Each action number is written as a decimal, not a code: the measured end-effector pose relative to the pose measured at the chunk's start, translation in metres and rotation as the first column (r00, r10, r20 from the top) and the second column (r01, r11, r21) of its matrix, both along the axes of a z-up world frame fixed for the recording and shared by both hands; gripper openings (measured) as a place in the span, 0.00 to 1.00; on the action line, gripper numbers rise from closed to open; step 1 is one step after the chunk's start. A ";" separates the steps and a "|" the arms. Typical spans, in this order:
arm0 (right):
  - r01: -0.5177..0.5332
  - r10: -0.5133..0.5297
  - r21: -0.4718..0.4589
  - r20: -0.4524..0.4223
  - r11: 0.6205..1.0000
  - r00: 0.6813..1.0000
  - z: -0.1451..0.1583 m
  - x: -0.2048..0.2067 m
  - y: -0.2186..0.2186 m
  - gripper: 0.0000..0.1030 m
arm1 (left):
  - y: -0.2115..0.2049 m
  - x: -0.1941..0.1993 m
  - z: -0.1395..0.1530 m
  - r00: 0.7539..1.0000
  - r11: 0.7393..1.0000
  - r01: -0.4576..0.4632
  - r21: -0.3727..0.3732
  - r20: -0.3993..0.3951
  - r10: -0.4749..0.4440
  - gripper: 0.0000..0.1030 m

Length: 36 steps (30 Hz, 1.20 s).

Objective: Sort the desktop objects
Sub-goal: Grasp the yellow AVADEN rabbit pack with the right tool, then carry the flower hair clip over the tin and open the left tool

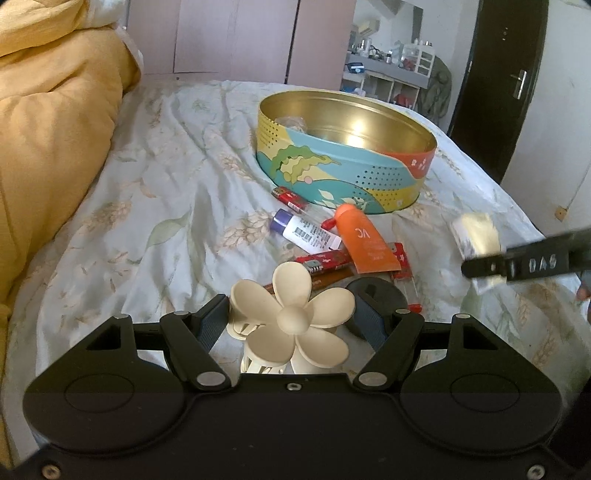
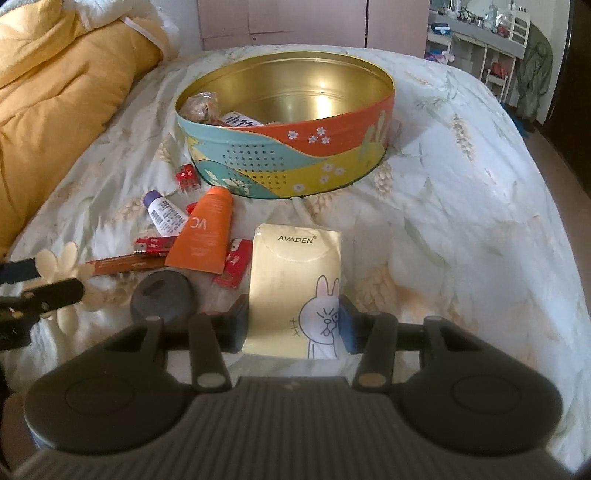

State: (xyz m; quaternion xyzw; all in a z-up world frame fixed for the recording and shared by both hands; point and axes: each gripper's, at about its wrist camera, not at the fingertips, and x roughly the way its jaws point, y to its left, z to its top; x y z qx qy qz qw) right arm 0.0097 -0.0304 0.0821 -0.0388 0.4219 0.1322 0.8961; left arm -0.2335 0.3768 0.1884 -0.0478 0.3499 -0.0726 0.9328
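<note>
Both claws are loaded — the left gripper clamps the flower hair clip, the right gripper pinches the tissue pack. The round tin lies at twelve o'clock, nearer the right.

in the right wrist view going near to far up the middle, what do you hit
right gripper → pale yellow AVADEN packet with a cartoon rabbit, clamped between its fingers → floral bedsheet → round patterned metal tin with gold inside → pinkish wardrobe doors
</note>
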 end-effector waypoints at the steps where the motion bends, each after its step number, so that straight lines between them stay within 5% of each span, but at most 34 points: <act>1: 0.001 -0.001 0.014 -0.002 1.000 1.000 0.000 0.001 0.000 0.50 | 0.000 0.001 0.001 1.000 1.000 -0.006 0.000 -0.004 0.006 0.70; 26: 0.016 -0.017 0.165 0.004 0.986 1.000 -0.001 0.018 -0.013 0.51 | -0.022 0.064 0.072 0.998 1.000 0.013 0.021 0.059 -0.015 0.70; 36: 0.037 -0.037 0.200 -0.004 0.979 0.999 -0.004 0.025 -0.019 0.51 | -0.051 0.129 0.091 0.995 0.997 0.072 0.042 0.062 -0.075 0.70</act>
